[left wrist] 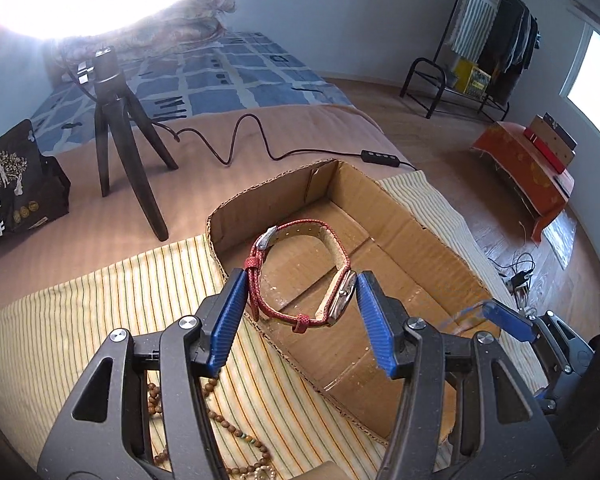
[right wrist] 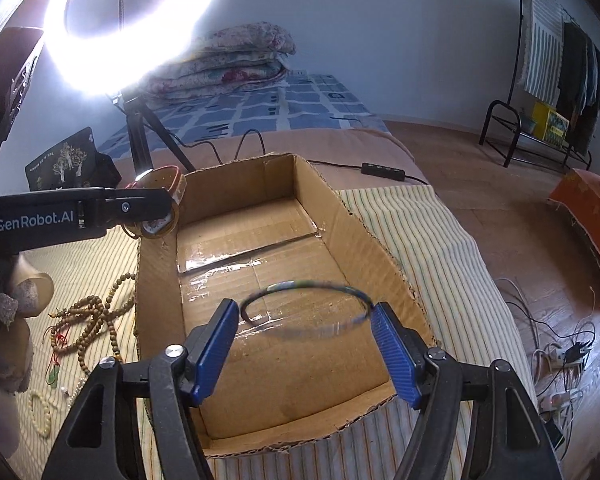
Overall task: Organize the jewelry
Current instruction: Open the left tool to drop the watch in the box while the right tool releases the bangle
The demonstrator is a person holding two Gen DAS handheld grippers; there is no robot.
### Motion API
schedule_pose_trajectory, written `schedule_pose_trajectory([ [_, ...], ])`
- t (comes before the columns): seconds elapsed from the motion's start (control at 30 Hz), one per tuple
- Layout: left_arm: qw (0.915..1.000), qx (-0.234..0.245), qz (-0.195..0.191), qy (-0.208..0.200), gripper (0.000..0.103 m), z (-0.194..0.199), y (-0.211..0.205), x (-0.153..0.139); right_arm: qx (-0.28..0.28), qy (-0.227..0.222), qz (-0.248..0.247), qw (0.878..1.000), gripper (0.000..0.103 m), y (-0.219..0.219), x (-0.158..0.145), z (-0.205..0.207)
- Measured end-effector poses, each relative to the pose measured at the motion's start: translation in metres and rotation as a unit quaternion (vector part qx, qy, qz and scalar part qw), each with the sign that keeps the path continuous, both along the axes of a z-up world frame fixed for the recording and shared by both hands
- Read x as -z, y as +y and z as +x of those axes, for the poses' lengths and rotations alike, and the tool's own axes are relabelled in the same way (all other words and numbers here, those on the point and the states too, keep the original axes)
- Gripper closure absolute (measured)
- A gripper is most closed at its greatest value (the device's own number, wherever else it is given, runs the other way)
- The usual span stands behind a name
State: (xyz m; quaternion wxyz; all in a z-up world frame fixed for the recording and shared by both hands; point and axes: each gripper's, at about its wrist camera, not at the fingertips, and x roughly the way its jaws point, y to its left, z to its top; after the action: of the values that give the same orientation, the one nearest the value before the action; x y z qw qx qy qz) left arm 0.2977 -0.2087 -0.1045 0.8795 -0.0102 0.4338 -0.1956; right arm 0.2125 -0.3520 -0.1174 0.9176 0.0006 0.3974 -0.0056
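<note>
A red-strapped wristwatch [left wrist: 300, 276] hangs between the blue fingers of my left gripper [left wrist: 298, 280], which is shut on it over the left rim of the cardboard box [left wrist: 440, 240]. It also shows in the right wrist view [right wrist: 156, 204]. My right gripper [right wrist: 302, 312] is open over the box [right wrist: 356, 216]. A thin dark bracelet [right wrist: 308, 308], blurred by motion, is in the air between its fingers, loose from them. Wooden bead strands [right wrist: 88, 320] lie on the striped cloth left of the box.
The box sits on a striped cloth [right wrist: 420, 220] on a bed. A ring light on a tripod [left wrist: 116, 120] stands behind, its cable and switch [left wrist: 380, 158] beside the box. A black bag [left wrist: 16, 184] stands far left. Cream beads [right wrist: 40, 412] lie near the left edge.
</note>
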Motion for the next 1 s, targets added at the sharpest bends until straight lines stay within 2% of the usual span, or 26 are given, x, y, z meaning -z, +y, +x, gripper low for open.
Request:
schedule_pose_trajectory([
  [0.13,0.9999,-0.004,-0.007,0.008,0.044,0.003,0.002,0.001,0.004,0.001,-0.002,1.0,0.029,0.0,0.0,0.0],
  [0.17,0.9999,-0.004,-0.009,0.009,0.042,0.003,0.004,0.001,0.005,0.001,-0.001,1.0,0.026,0.0,0.0,0.0],
  [0.2,0.9999,-0.004,-0.011,0.011,0.036,0.004,0.005,0.0,0.005,0.001,0.0,1.0,0.023,0.0,-0.001,-0.001],
  [0.27,0.9997,-0.006,-0.02,0.007,0.031,0.004,0.008,-0.003,0.006,0.0,0.0,1.0,0.022,0.0,-0.002,-0.001],
  [0.63,0.9997,-0.014,-0.015,-0.014,0.031,-0.004,0.02,-0.018,-0.001,-0.008,-0.005,1.0,0.022,0.007,-0.012,-0.009],
  [1.0,0.9973,-0.041,-0.01,-0.06,0.031,-0.03,0.07,-0.052,-0.033,-0.029,-0.01,0.999,0.022,0.034,-0.032,-0.025],
])
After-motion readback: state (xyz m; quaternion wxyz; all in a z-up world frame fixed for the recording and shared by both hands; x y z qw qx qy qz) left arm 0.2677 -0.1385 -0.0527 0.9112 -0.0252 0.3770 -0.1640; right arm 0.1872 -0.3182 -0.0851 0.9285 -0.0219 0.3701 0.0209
